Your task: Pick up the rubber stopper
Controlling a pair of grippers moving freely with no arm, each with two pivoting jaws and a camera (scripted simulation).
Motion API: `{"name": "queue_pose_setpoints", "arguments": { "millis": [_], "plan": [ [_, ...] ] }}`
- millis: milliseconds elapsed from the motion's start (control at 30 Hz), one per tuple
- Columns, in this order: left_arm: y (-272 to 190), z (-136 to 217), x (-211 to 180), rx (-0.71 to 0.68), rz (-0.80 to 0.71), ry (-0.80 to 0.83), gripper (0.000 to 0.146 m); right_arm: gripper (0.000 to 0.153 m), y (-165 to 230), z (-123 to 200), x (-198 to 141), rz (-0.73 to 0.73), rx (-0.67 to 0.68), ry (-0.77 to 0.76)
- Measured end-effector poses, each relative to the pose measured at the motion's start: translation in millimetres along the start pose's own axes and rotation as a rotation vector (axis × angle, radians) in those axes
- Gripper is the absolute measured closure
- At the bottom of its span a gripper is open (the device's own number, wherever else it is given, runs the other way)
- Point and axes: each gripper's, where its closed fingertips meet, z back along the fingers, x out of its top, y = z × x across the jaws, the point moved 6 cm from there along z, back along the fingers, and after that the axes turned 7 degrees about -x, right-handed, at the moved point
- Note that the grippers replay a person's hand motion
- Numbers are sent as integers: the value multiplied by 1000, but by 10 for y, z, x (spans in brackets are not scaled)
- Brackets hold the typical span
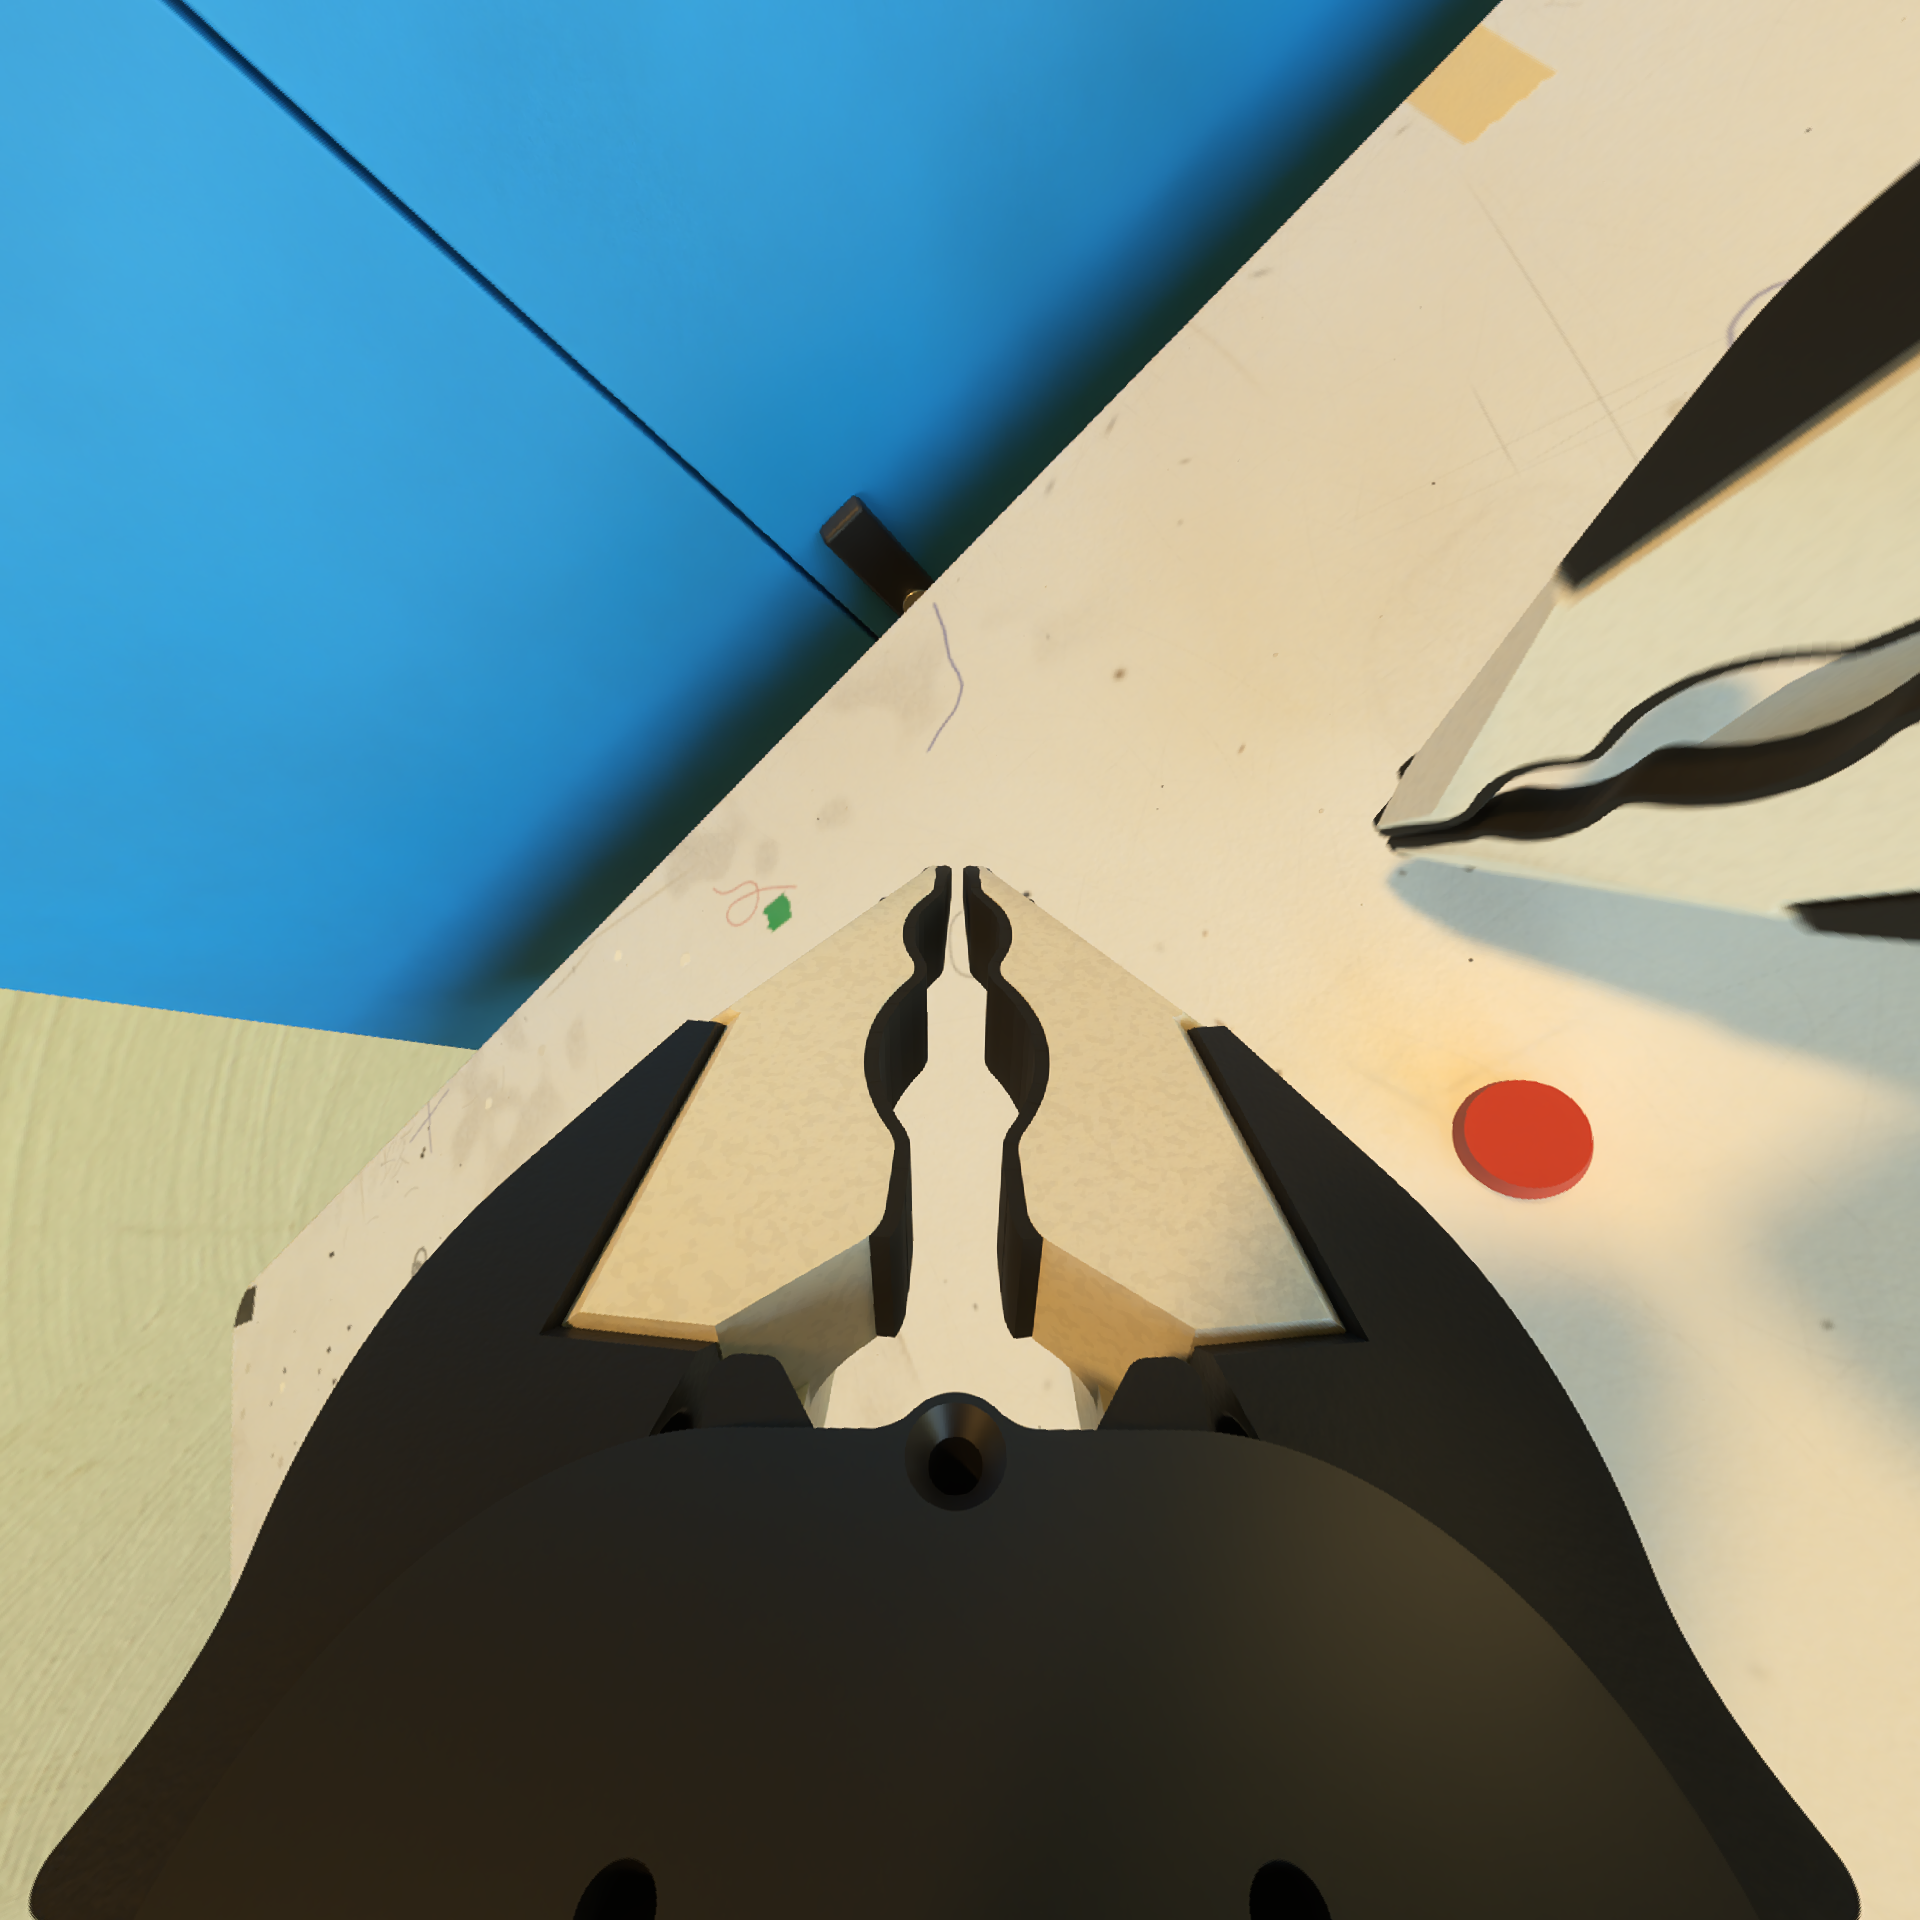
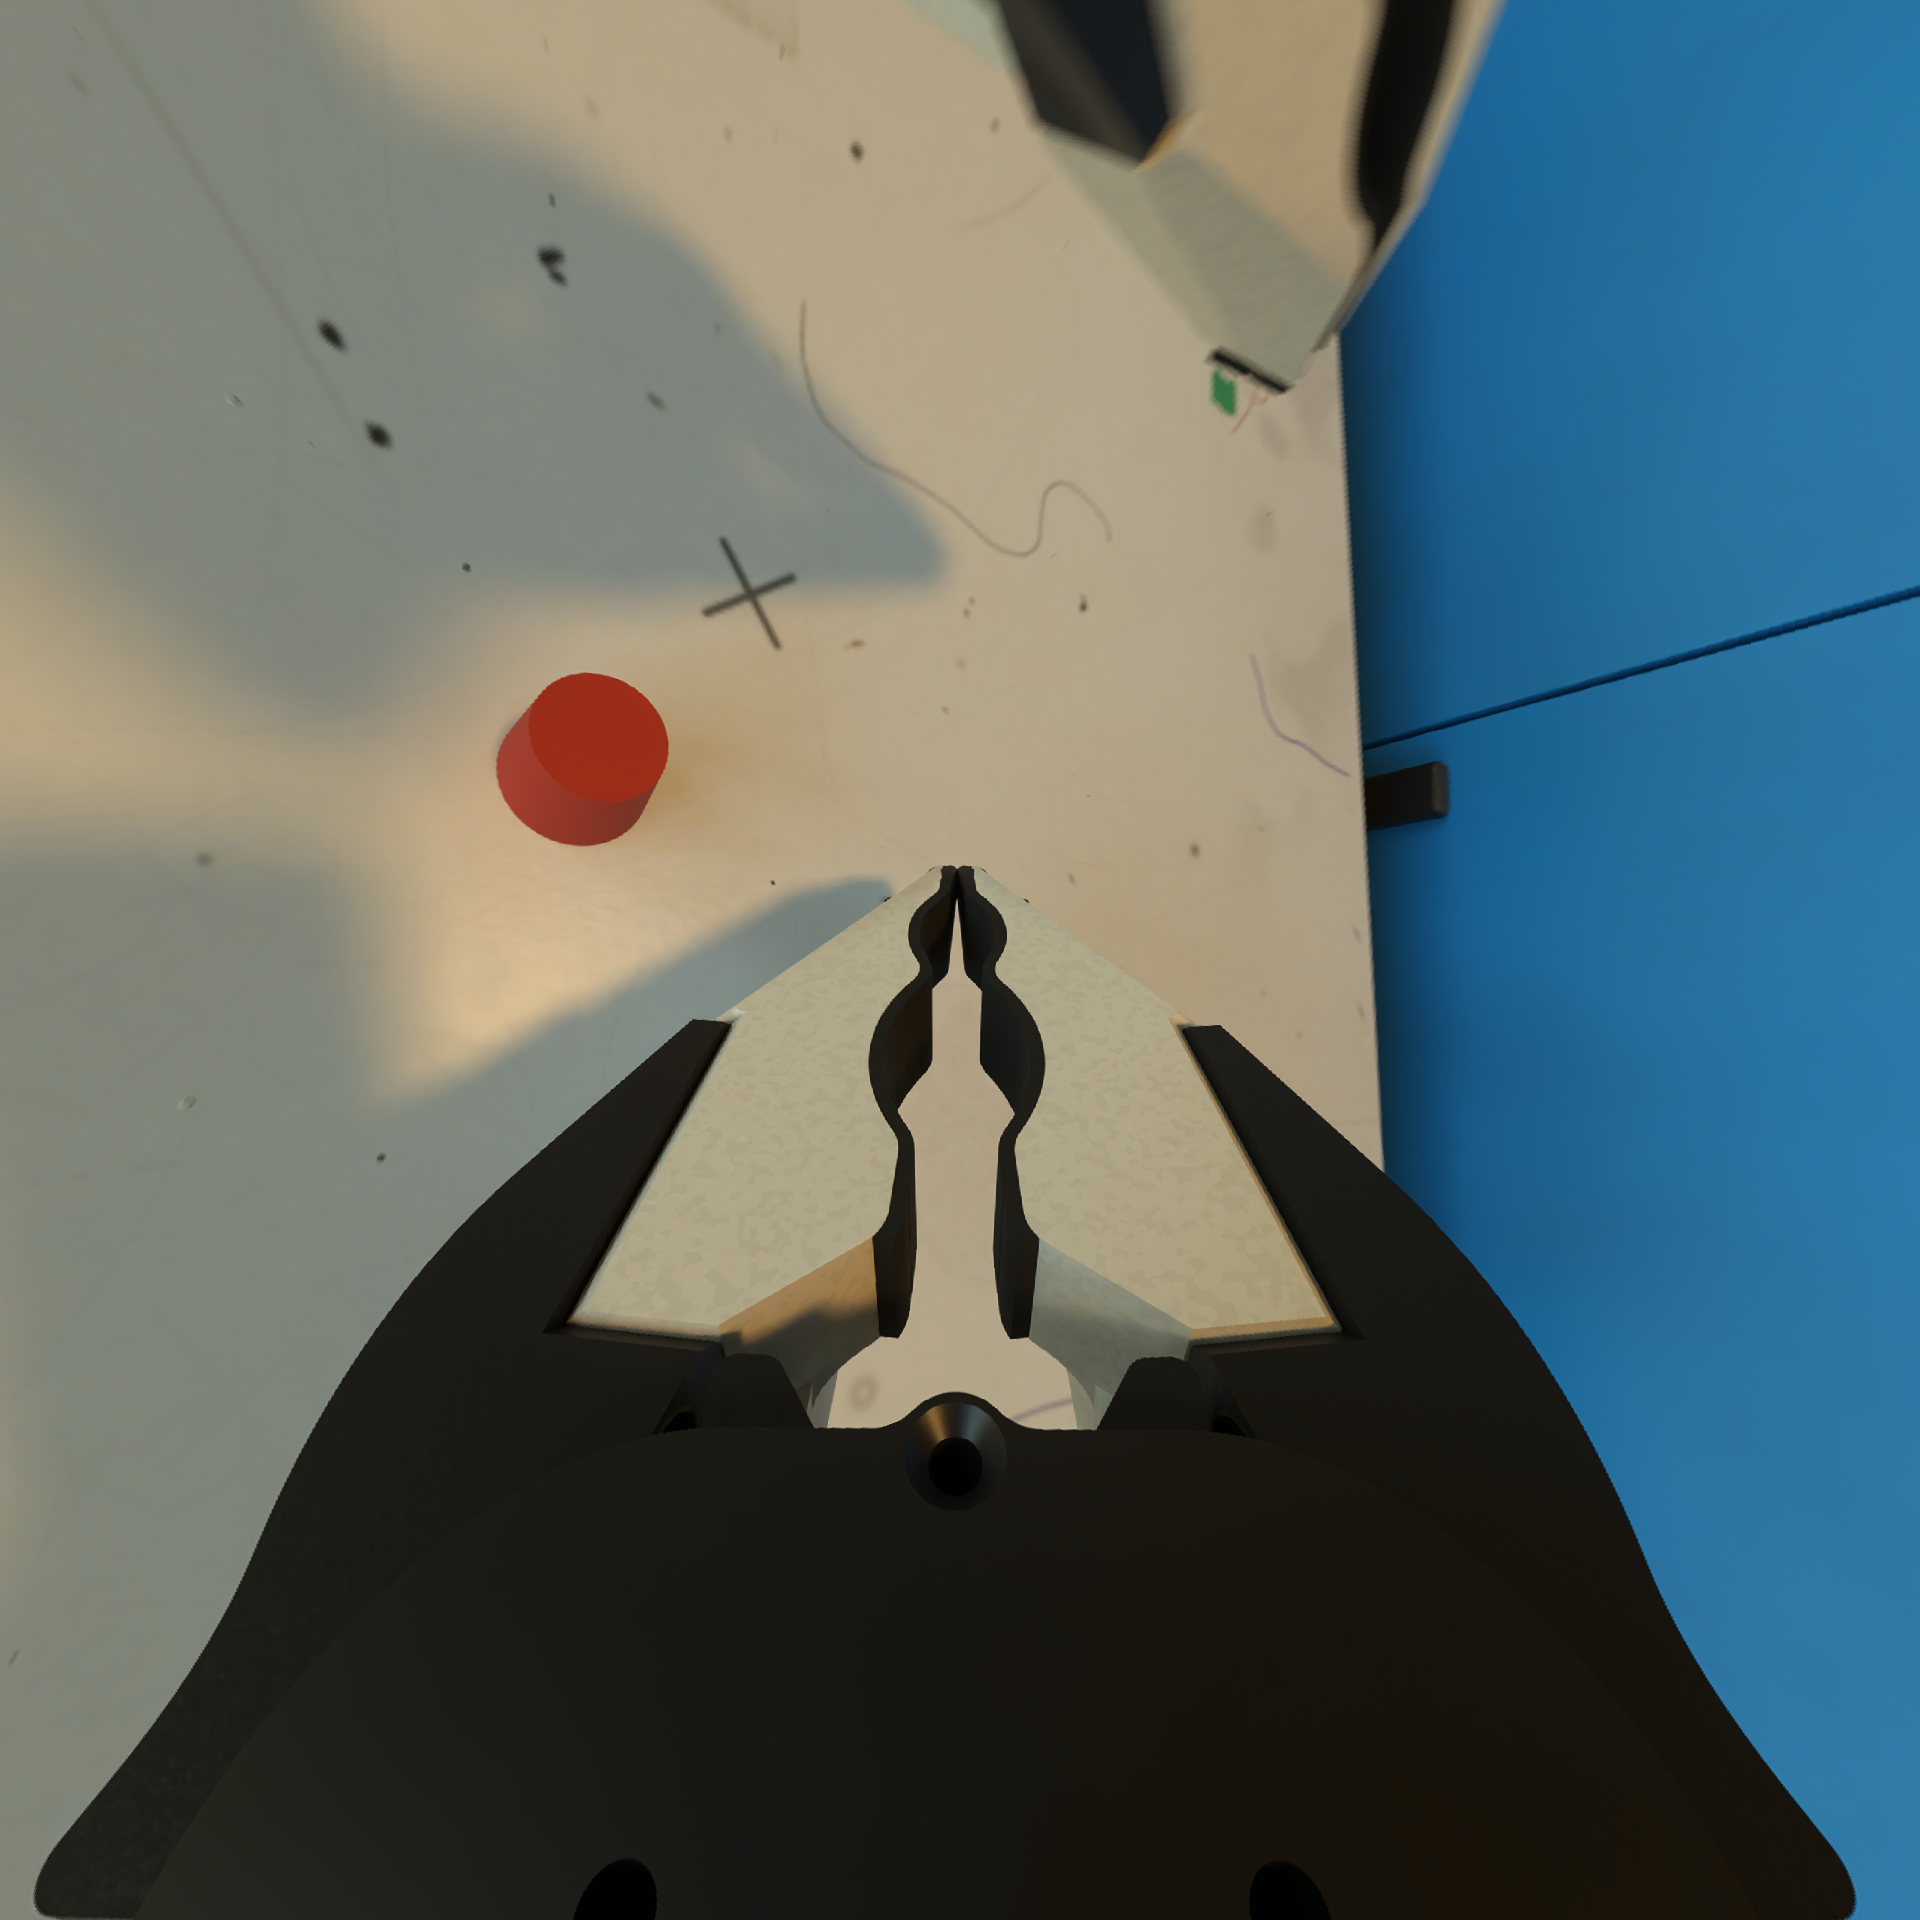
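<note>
Left black two-finger gripper with pale side plates (image 1: 956, 873): pointed forward and down over the scuffed cream table top (image 1: 1299, 520), close to its edge, tips nearly pressed together with only a thin slit between, nothing pinched. Beyond the edge, a blue cabinet front (image 1: 364, 468) with a small dark handle (image 1: 873, 551); lower left, a pale yellowish floor (image 1: 104, 1299).

Right black two-finger gripper with pale side plates (image 2: 956, 871): likewise aimed forward and down at the table, tips pressed together, empty. Seen also at the right edge of the left wrist view, tilted, above the table surface.

Red round rubber stopper (image 2: 582, 756): standing upright on the table, free of both grippers. In the right wrist view, ahead and to the left of the right gripper tips, near but apart. In the left wrist view, to the right of the left gripper, well apart, seen almost from straight above.

Near the stopper, a black drawn cross mark (image 2: 750, 592). Near the table edge, a small green scrap (image 1: 778, 912) just ahead-left of the left tips. Far corner: a strip of beige tape (image 1: 1481, 83). No container visible in either view.
</note>
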Motion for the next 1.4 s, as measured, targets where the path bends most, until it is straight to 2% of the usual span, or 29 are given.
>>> {"name": "queue_pose_setpoints", "arguments": {
  "millis": [100, 267, 467, 800, 1067, 1233, 1400],
  "plan": [
    [15, -2, -14, -3, 10, -1, 144, 153, -105, 187, -20, -39, -8, -19],
    [40, -7, -19, -4, 15, -2, 144, 152, -214, 411, -233, -202, 35, -19],
    [41, -11, -29, -13, 33, -10, 144, 144, -180, 439, -513, -354, 110, 67],
    [67, 13, -33, -23, 59, -29, 144, 132, -230, 524, -675, -498, 180, 131],
    [140, 37, -99, -37, 86, -39, 144, 133, -74, 575, -581, -434, 278, 157],
    [179, 49, -185, -43, 114, -39, 144, 131, 13, 512, -399, -403, 332, 141],
    [226, 51, -254, -47, 145, -45, 144, 128, 102, 419, -62, -345, 364, 79]
  ]
}}
